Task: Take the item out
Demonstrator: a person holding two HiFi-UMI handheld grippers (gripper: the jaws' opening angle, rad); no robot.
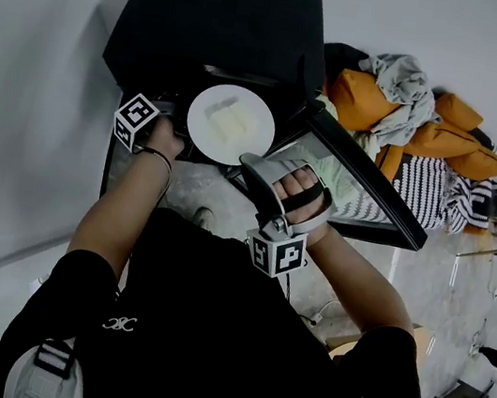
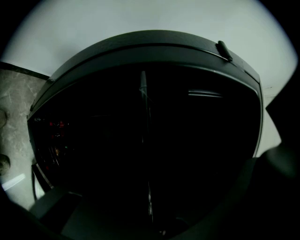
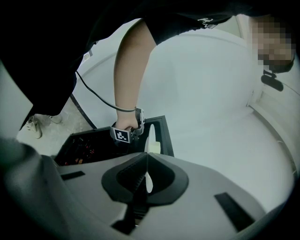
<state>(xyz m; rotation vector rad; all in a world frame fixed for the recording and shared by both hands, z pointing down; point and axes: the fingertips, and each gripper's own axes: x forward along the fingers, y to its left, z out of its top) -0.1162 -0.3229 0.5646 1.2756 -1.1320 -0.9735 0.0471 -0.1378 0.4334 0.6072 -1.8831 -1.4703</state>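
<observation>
Head view: we see a round white plate (image 1: 203, 142) (pale food (image 1: 230, 123) on it) at the mouth of the matte black oven (image 1: 214, 16). Left gripper view: the left gripper (image 2: 150, 220) nips its thin glinting rim. Right gripper view: the right gripper (image 3: 146, 180) closes smooth grey jaws on the right rim.

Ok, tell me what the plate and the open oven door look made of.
Plate: likely glazed ceramic, possibly melamine; plain white, smooth, thin-rimmed. Oven door: matte black frame, plastic or painted metal, around a clear pane, probably glass, since striped fabric is visible in it.
</observation>
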